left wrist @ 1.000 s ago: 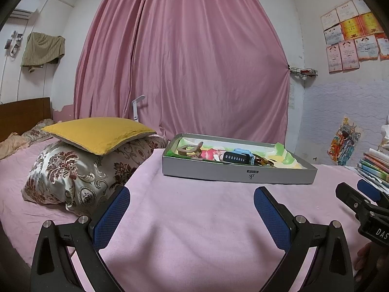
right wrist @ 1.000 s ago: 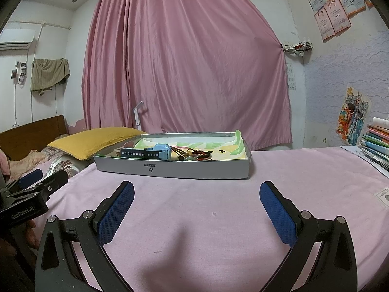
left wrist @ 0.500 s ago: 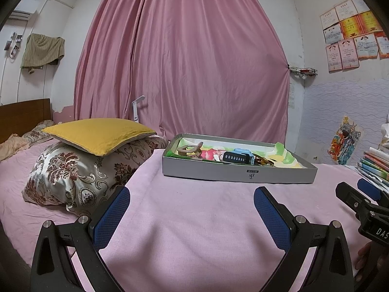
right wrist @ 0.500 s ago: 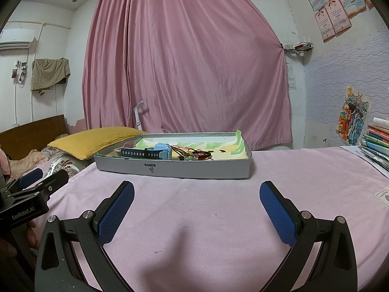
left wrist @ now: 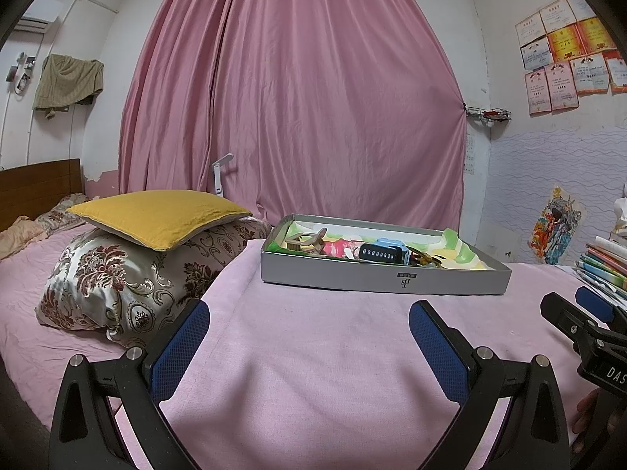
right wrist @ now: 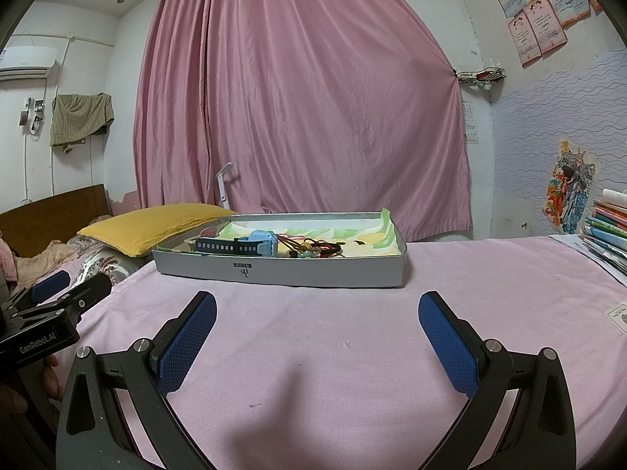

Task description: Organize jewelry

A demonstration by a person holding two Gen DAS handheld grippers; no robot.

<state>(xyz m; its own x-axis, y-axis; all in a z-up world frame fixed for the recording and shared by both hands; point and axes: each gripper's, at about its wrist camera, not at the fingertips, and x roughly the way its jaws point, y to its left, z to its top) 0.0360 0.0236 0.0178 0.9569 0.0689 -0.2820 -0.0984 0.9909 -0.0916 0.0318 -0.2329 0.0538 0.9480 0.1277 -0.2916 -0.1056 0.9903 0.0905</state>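
A shallow grey box (left wrist: 392,280) (right wrist: 274,272) stands on the pink bed, lined with green and yellow paper. In it lie a blue watch with a dark strap (left wrist: 386,252) (right wrist: 250,244), a tan hair claw (left wrist: 307,241) at its left end, and a tangle of red and dark bracelets (right wrist: 317,248). My left gripper (left wrist: 309,329) is open and empty, well short of the box. My right gripper (right wrist: 317,321) is open and empty too, also short of the box. Each gripper shows at the edge of the other's view.
A yellow pillow (left wrist: 156,213) lies on a floral pillow (left wrist: 121,282) left of the box. A stack of books (right wrist: 607,235) sits at the right edge. A pink curtain (left wrist: 298,98) hangs behind the bed. A white lamp (left wrist: 219,174) stands by it.
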